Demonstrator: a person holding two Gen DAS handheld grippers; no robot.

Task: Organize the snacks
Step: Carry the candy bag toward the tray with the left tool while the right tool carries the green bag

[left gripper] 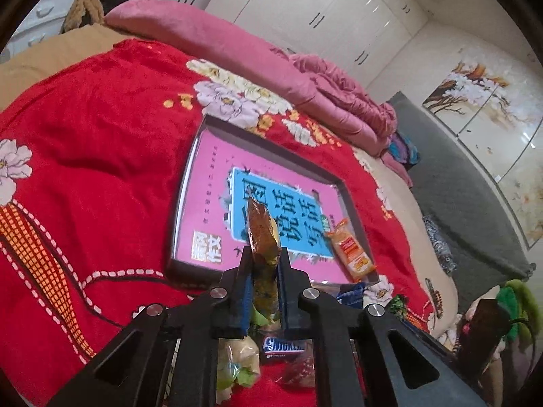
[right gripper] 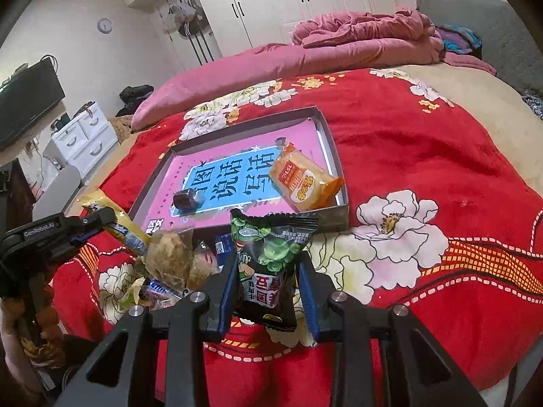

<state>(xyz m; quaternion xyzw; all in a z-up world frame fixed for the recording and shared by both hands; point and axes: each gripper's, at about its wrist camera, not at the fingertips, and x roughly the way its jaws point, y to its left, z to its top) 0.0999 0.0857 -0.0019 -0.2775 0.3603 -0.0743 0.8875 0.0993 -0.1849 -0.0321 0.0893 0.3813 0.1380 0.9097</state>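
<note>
A shallow grey box [left gripper: 190, 186] with a pink and blue printed bottom lies on the red bedspread; it also shows in the right wrist view [right gripper: 327, 135]. An orange snack packet [left gripper: 353, 251] [right gripper: 305, 179] lies in it, and a small dark wrapped sweet [right gripper: 186, 199]. My left gripper [left gripper: 265, 254] is shut on a long yellow-brown snack stick [left gripper: 261, 234], held just in front of the box; both show in the right wrist view [right gripper: 101, 218]. My right gripper [right gripper: 268, 264] is shut on a black and green pea packet [right gripper: 271, 257], in front of the box.
A pile of loose snacks [right gripper: 176, 257] lies in front of the box, among them a Snickers bar [left gripper: 285, 346]. A pink quilt [right gripper: 356, 40] is bunched at the bed's far side. White wardrobes [right gripper: 271, 0] stand behind, white drawers [right gripper: 85, 135] at left.
</note>
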